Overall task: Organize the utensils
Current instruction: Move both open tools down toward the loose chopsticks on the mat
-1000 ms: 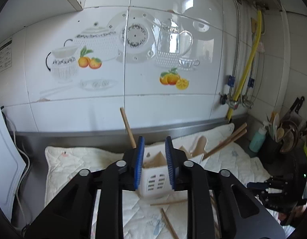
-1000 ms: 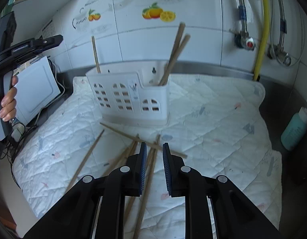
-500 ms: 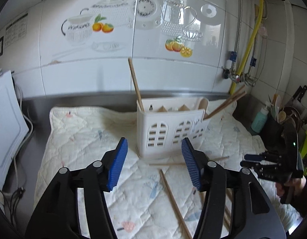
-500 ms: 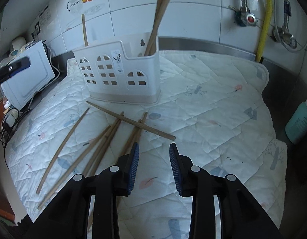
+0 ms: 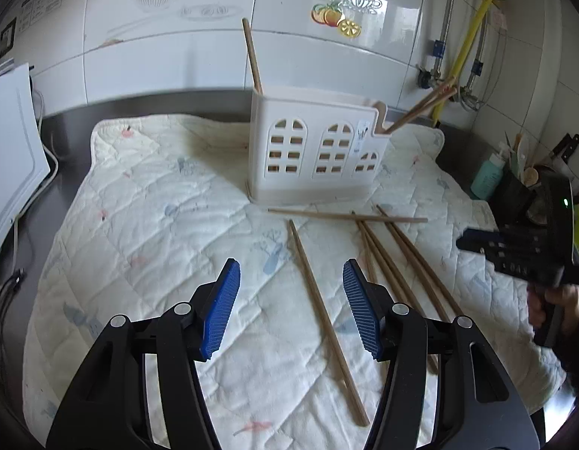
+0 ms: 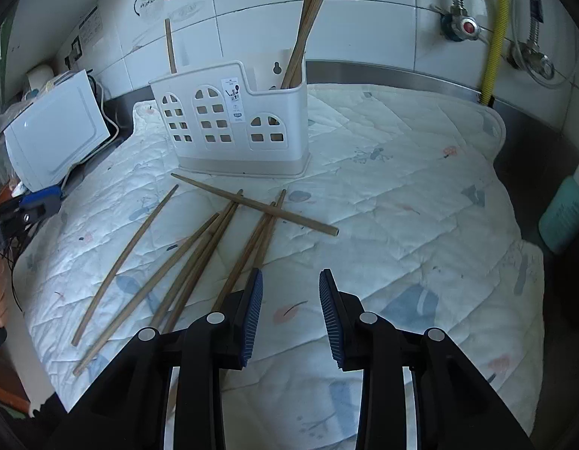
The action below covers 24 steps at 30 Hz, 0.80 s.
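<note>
A white plastic utensil holder (image 5: 315, 153) (image 6: 236, 127) stands on a quilted white cloth (image 5: 158, 225) (image 6: 402, 195). One wooden chopstick (image 5: 251, 56) stands in its left end and a few (image 6: 306, 26) lean in its right end. Several loose chopsticks (image 5: 327, 300) (image 6: 199, 258) lie on the cloth in front of it. My left gripper (image 5: 289, 303) is open and empty above one loose chopstick. My right gripper (image 6: 291, 311) is open and empty just right of the chopstick pile; it also shows in the left wrist view (image 5: 514, 251).
A white appliance (image 6: 53, 135) with cables stands at the cloth's left edge. A teal bottle (image 6: 563, 213) and a dark utensil pot (image 5: 525, 187) stand on the right. A yellow hose (image 5: 469, 33) and valves run down the tiled wall.
Both grippers have opened from nearly shut. The left gripper has pulled back and tilted down from the holder to above the loose chopsticks. The right gripper has moved closer to the pile.
</note>
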{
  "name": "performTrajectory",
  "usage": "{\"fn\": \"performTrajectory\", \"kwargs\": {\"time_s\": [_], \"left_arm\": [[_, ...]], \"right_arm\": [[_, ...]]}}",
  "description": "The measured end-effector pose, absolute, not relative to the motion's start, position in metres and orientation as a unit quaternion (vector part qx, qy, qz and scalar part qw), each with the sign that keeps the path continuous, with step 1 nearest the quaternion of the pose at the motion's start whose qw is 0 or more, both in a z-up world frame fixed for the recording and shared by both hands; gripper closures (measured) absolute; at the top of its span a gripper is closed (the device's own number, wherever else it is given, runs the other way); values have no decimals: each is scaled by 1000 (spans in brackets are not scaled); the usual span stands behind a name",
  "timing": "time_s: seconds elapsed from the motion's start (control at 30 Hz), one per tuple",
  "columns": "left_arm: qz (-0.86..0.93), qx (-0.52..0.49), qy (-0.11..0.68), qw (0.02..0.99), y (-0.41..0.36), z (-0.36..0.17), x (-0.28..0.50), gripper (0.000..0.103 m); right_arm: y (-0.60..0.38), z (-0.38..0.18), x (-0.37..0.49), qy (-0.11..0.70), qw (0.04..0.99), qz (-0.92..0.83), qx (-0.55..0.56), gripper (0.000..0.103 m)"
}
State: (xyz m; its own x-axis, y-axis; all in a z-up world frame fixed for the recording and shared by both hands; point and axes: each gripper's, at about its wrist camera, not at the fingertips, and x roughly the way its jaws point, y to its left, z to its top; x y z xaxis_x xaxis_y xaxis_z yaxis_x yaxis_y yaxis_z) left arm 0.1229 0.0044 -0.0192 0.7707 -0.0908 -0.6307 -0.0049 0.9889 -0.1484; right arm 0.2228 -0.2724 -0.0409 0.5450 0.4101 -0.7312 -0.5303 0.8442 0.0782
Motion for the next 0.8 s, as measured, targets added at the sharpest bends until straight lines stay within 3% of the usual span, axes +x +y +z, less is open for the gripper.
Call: {"fn": "performTrajectory", "kwargs": {"time_s": [0.4, 0.8], "left_arm": [[-27, -90, 376, 922, 11, -48, 116, 47], [-27, -95, 406, 909, 5, -65, 117, 47]], "right_arm": [[-253, -58, 287, 395, 838, 331, -182, 72], [-246, -85, 309, 407, 801, 388, -204, 73]]}}
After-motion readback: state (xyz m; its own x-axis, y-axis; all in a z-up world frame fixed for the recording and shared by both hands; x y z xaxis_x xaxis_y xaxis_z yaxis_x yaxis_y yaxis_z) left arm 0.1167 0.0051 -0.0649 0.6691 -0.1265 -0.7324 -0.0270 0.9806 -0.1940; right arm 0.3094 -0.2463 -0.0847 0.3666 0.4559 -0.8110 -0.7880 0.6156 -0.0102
